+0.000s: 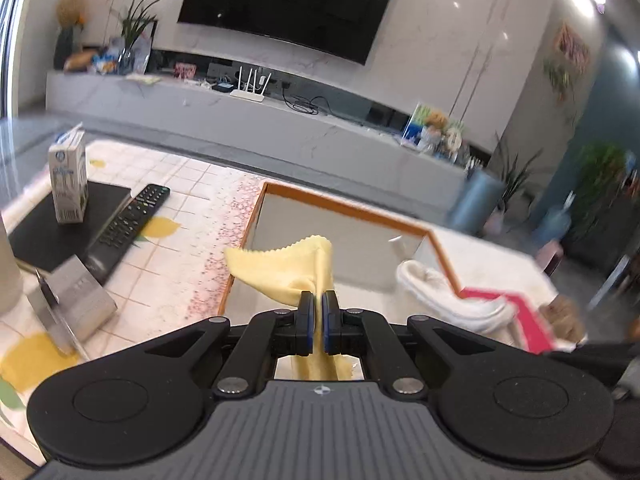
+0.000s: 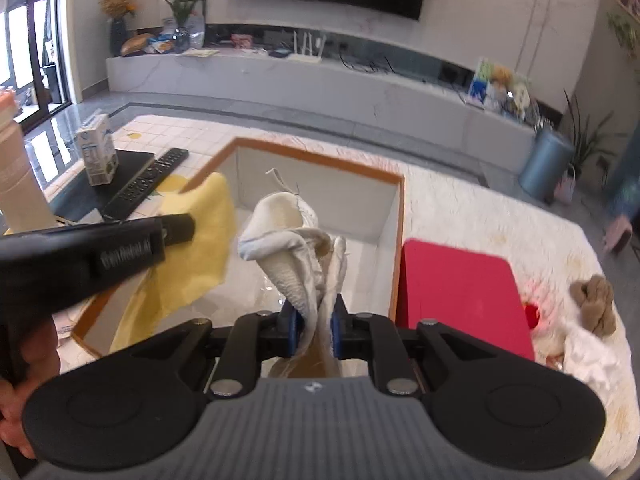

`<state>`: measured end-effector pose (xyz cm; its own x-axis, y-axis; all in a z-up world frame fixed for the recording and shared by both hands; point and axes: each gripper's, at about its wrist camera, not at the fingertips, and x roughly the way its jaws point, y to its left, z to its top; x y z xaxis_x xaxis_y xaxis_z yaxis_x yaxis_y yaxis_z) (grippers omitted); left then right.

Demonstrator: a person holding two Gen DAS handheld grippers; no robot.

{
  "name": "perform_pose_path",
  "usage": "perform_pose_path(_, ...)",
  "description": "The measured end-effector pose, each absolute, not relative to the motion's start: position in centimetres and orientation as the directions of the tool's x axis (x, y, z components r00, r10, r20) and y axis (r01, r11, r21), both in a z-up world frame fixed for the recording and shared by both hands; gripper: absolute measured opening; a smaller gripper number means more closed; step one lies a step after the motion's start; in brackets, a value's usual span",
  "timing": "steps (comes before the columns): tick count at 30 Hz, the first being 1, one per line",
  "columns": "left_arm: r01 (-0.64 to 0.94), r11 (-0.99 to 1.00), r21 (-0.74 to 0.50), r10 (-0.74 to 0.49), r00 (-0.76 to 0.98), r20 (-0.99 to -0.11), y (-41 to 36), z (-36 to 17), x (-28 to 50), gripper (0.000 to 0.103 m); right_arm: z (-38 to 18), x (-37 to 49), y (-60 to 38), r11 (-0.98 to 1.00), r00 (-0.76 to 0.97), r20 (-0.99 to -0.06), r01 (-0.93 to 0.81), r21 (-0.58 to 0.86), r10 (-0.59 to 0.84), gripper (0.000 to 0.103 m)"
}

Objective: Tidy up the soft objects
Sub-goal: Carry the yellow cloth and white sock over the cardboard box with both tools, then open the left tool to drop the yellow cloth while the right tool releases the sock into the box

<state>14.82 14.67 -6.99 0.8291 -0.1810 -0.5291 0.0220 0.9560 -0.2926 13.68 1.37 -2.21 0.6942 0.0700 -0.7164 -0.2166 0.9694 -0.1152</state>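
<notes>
We've got the left gripper [image 1: 318, 322] clamped tight on the yellow cloth [image 1: 292, 266], which hangs over the left part of the orange-rimmed box [image 1: 352, 210]. Our right gripper [image 2: 314, 330] pinches a white sock [image 2: 296, 256] above the same box, jaws narrow on the fabric. Red mat [image 2: 460, 292] sits just right of the box; brown knotted piece [image 2: 596, 304] lies further right on the table.
</notes>
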Motion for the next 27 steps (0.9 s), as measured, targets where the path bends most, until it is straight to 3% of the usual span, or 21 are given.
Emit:
perform_pose_path(5, 0.077, 0.942, -0.326, -0.242, 0.830, -0.503, 15.0, -6.9, 14.5, 0.010, -3.2, 14.3, 0.7, 0.971, 0.680, -0.731, -0.207, -0.119, 0.055, 0.014)
perform_pose_path(7, 0.098, 0.954, -0.283, -0.234, 0.834, -0.500, 15.0, -6.3, 14.0, 0.022, -3.4, 14.5, 0.6, 0.973, 0.676, -0.735, -0.203, -0.111, 0.058, 0.014)
perform_pose_path(9, 0.121, 0.962, -0.244, -0.230, 0.842, -0.489, 15.0, -5.9, 13.7, 0.053, -3.7, 14.8, 0.6, 0.974, 0.674, -0.737, -0.200, -0.110, 0.055, 0.014)
perform_pose_path(11, 0.129, 0.960, -0.249, -0.236, 0.852, -0.468, 15.4, -5.6, 13.4, 0.061, -3.8, 14.9, 0.6, 0.974, 0.671, -0.739, -0.199, -0.109, 0.054, 0.014)
perform_pose_path(15, 0.059, 0.946, -0.320, -0.207, 0.868, -0.451, 16.7, -4.8, 13.4, 0.067, -3.8, 14.7, 0.9, 0.972, 0.668, -0.741, -0.211, -0.105, 0.065, 0.014)
perform_pose_path(23, -0.019, 0.946, -0.325, -0.111, 0.920, -0.375, 18.4, -3.6, 12.4, 0.069, -4.5, 14.9, 1.5, 0.968, 0.661, -0.749, -0.211, -0.138, 0.037, 0.015)
perform_pose_path(24, -0.009, 0.945, -0.328, -0.116, 0.926, -0.359, 18.5, -3.4, 12.2, 0.075, -4.6, 14.9, 1.6, 0.968, 0.659, -0.751, -0.212, -0.137, 0.038, 0.016)
perform_pose_path(27, 0.007, 0.944, -0.330, -0.124, 0.935, -0.333, 18.6, -2.8, 11.8, 0.079, -4.8, 15.3, 1.6, 0.968, 0.639, -0.769, -0.205, -0.146, 0.020, 0.035)
